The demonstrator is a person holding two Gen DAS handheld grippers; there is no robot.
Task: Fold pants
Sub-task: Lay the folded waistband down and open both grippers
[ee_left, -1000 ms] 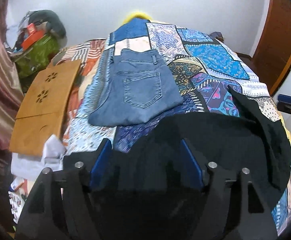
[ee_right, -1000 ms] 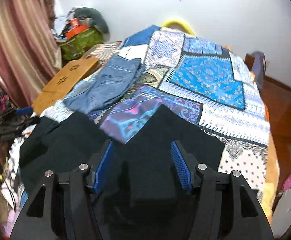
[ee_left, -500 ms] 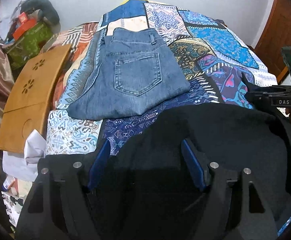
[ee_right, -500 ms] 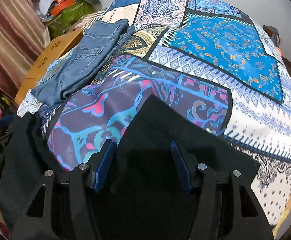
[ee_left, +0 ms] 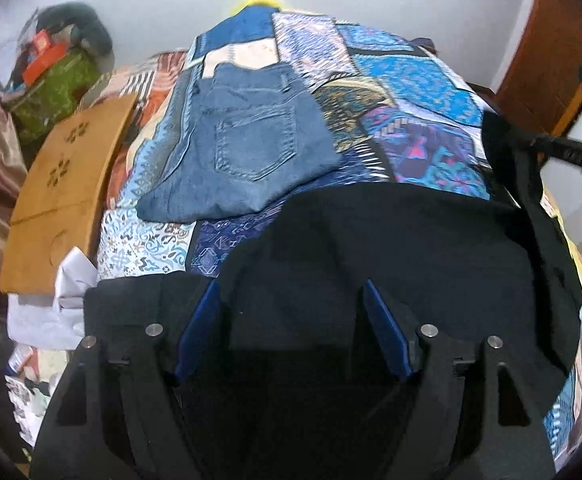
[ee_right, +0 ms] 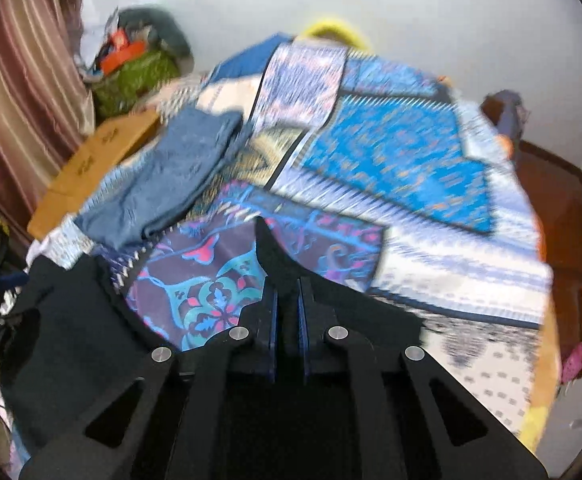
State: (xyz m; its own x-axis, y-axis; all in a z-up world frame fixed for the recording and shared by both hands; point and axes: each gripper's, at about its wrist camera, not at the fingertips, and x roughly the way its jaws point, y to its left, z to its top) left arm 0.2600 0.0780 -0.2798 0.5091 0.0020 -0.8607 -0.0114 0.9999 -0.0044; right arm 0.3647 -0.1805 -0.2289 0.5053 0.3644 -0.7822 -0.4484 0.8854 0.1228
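So, going from the left side of the bed: a tan wooden board (ee_left: 65, 184) leans along the left edge, with some white cloth (ee_left: 51, 308) bunched at its near end. Next to that, folded blue jeans (ee_left: 247, 152) lie flat on the patchwork bedspread (ee_left: 403, 80), back pocket up, toward the left edge. The black pants (ee_left: 411, 256) are spread across the near edge of the bed. The left gripper (ee_left: 291, 320) has its jaws apart and opening a bit, black fabric lying between them but not pinched. Over on the right, the right gripper (ee_right: 287, 312) has its jaws together, clamped on a corner of the black pants that pokes up past the fingertips.
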